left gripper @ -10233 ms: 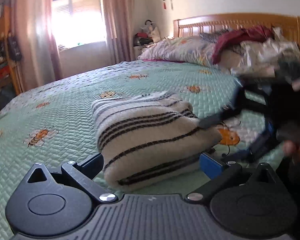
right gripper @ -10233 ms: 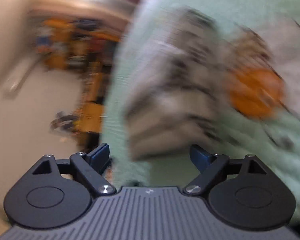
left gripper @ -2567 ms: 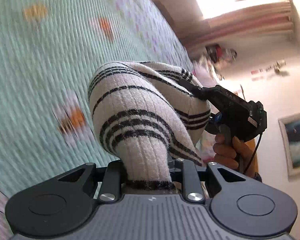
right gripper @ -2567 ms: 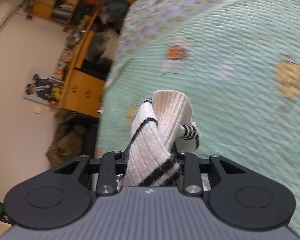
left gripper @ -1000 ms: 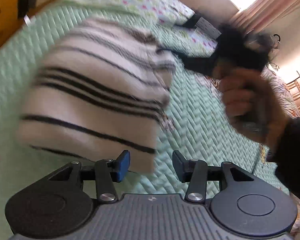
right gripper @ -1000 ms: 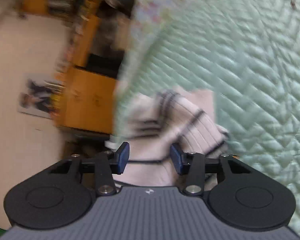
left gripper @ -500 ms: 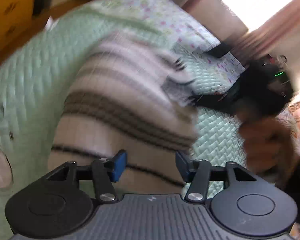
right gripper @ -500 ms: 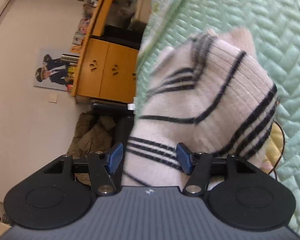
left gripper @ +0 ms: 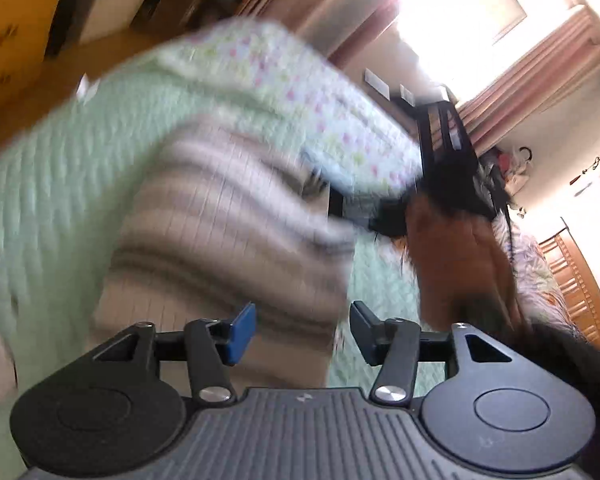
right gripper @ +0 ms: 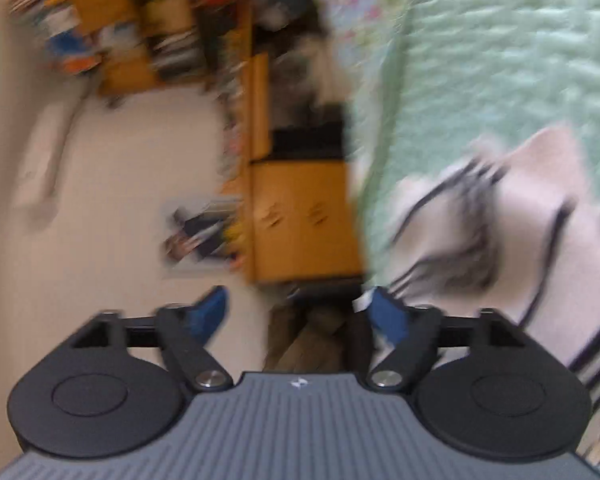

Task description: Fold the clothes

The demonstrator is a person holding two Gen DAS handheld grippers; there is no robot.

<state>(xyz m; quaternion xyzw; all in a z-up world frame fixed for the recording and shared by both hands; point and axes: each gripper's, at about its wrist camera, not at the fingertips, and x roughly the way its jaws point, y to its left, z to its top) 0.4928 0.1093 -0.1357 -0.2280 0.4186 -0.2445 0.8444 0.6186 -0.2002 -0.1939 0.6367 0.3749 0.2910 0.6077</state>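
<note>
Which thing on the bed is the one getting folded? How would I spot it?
Find the big bed with the mint-green quilted cover. Near its corner, by the orange cabinet, lies a folded sweater. It is cream and ribbed with thin black stripes, unlike the green quilt under it.

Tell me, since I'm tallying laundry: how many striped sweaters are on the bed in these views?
1. The striped sweater lies folded on the green quilt, near the bed's edge; the right wrist view shows the same one. Blur could hide others.
</note>
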